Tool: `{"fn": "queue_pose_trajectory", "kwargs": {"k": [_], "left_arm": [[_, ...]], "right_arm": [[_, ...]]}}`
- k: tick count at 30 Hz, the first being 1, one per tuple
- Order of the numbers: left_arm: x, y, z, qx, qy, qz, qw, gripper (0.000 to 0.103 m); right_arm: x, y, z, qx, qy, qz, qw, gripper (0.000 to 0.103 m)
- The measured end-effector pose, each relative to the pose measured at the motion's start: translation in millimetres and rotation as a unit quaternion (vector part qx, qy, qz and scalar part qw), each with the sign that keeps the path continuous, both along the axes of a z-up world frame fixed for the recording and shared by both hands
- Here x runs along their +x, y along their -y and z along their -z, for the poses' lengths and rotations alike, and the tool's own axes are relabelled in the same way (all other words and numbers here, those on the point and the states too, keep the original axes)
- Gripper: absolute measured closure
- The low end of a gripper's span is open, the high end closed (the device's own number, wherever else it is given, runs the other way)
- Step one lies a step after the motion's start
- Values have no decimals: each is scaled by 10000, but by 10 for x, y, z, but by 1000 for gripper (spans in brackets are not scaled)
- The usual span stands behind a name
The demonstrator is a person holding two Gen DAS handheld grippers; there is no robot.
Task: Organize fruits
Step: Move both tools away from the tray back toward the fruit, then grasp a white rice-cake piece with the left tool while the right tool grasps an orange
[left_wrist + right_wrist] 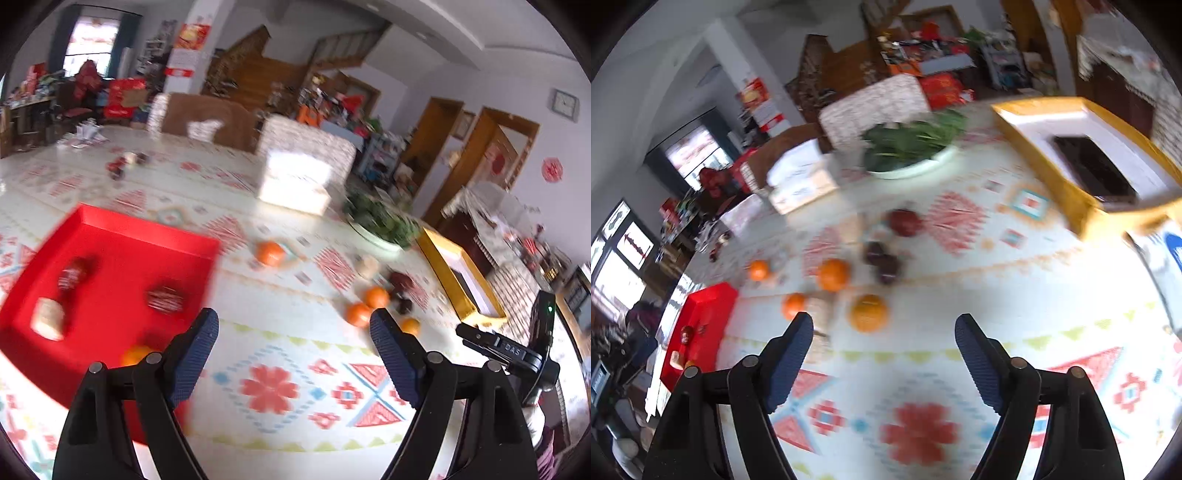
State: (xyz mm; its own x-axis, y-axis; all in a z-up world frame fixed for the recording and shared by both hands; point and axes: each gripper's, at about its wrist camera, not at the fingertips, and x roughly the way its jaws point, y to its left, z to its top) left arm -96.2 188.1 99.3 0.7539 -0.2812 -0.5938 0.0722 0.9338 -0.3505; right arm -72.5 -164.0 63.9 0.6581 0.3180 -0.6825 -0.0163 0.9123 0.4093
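Each gripper, left [293, 332] and right [884, 338], has matte black angular arms with round grey pivot pins and two dark blue finger pads [194, 356] with a fine ribbed texture. In the left view, the right unit's black body seems to read "DAS", beside a green light.

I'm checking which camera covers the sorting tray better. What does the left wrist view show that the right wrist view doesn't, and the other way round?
Only the left wrist view looks into the red tray, showing several fruits inside, and it catches the right gripper at its right edge. Only the right wrist view shows a blue and white package at the far right and the yellow box from above. Both share the loose oranges, the dark fruits, the bowl of greens and the patterned tablecloth. Both grippers are open and empty.
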Motion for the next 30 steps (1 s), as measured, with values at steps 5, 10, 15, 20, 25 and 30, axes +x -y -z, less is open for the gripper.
{"fn": "queue_pose_trajectory", "kwargs": {"k": [5,10,15,20,25,30], "left_arm": [[143,471,181,115,-244,471,9985,20],[214,802,341,221,-438,842,9952,20],[284,966,453,396,-538,1049,9922,28],[386,1169,587,603,-715,1288,9872,42],[495,1416,645,801,-725,1477,9831,42],[631,1631,782,1208,-844,1573,9765,72]], "right_arm": [[47,176,143,100,-190,-85,9997,37],[239,-17,229,202,-255,-366,9988,37],[481,-252,327,174,-330,-605,9975,39],[564,-395,410,-43,-332,-645,9974,53],[556,-482,411,-258,-213,-719,9969,67],[504,-457,388,-300,-40,-649,9974,67]]}}
